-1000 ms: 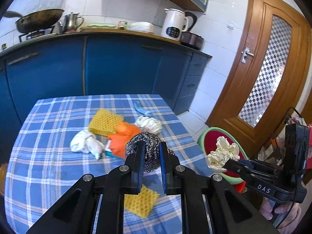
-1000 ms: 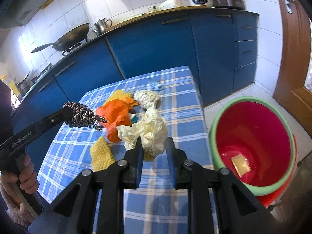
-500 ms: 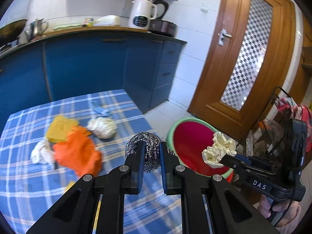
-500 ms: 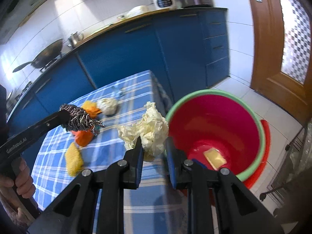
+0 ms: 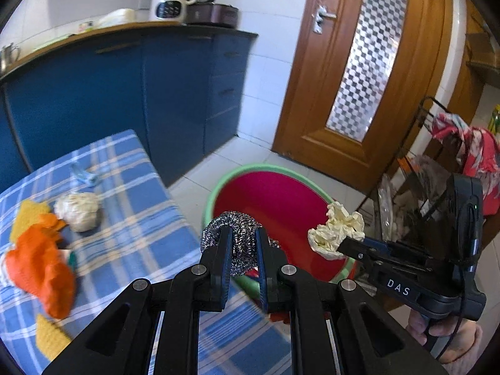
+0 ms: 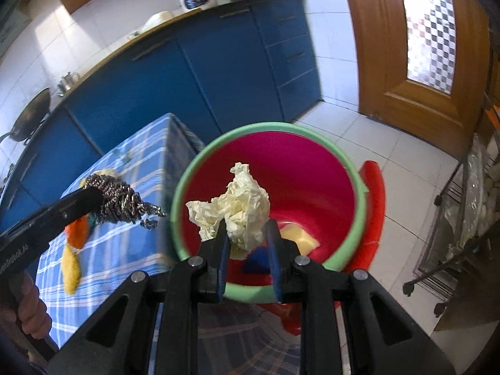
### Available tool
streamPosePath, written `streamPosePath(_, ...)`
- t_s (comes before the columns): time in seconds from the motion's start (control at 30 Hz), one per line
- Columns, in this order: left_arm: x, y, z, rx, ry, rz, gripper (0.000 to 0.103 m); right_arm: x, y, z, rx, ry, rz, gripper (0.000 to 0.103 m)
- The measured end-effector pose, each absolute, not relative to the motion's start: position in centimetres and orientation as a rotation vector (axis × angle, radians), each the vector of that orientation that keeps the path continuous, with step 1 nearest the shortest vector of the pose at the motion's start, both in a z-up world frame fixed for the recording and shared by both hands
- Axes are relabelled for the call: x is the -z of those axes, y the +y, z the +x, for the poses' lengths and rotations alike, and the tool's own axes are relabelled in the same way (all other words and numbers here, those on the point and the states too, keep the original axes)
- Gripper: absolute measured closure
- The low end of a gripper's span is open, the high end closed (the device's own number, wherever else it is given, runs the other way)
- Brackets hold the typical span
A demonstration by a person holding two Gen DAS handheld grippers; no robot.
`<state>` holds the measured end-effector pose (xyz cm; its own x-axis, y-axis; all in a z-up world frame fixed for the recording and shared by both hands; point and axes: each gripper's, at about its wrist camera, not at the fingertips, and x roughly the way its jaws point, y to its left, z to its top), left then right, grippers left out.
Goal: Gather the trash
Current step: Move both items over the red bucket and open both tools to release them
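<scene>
My left gripper [image 5: 243,234] is shut on a steel wool scourer [image 5: 239,223], held at the table's right edge, near the rim of a red bin with a green rim [image 5: 237,175]. My right gripper [image 6: 245,228] is shut on a crumpled cream paper ball [image 6: 240,203], which hangs over the bin's [image 6: 353,172] mouth. In the right wrist view the scourer [image 6: 118,197] sits left of the bin, above the table. A yellow piece [image 6: 300,240] and something blue lie at the bin's bottom.
On the blue checked tablecloth [image 5: 140,218] lie an orange rag [image 5: 40,265], yellow sponges [image 5: 26,218], a whitish wad [image 5: 79,211] and a blue clip [image 5: 84,175]. Blue cabinets [image 5: 109,93] stand behind, a wooden door [image 5: 368,78] to the right, a wire rack [image 6: 462,218] beside the bin.
Both grippers swung right from above the table toward the bin, keeping their loads. The paper ball now hangs over the bin's opening and the scourer has reached the table edge.
</scene>
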<state>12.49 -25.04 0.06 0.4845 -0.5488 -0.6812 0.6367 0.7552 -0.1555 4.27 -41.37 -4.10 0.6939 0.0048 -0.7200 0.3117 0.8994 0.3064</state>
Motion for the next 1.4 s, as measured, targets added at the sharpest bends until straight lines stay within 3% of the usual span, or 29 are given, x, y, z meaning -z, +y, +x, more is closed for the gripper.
streamPosePath(0.43, 4.1, -30.5, 14.3, 0.751, 0.885, 0.18, 0.087, 6.6, -44.4, 5.0, 0.224, 0.834, 0.495, 0.073)
streamPosePath(0.6, 4.5, -31.1, 14.7, 0.738, 0.894, 0.196, 0.082, 6.6, -44.9, 4.9, 0.232, 0.833, 0.504, 0.072)
streamPosePath(0.77, 4.7, -30.7, 15.0, 0.719, 0.905, 0.182, 0.066, 6.2, -45.2, 4.5, 0.235, 0.809, 0.51, 0.063)
streamPosePath(1.4, 1.3, -24.2, 13.6, 0.653, 0.851, 0.077, 0.065, 3.0, -42.7, 3.6, 0.185, 0.739, 0.462, 0.058)
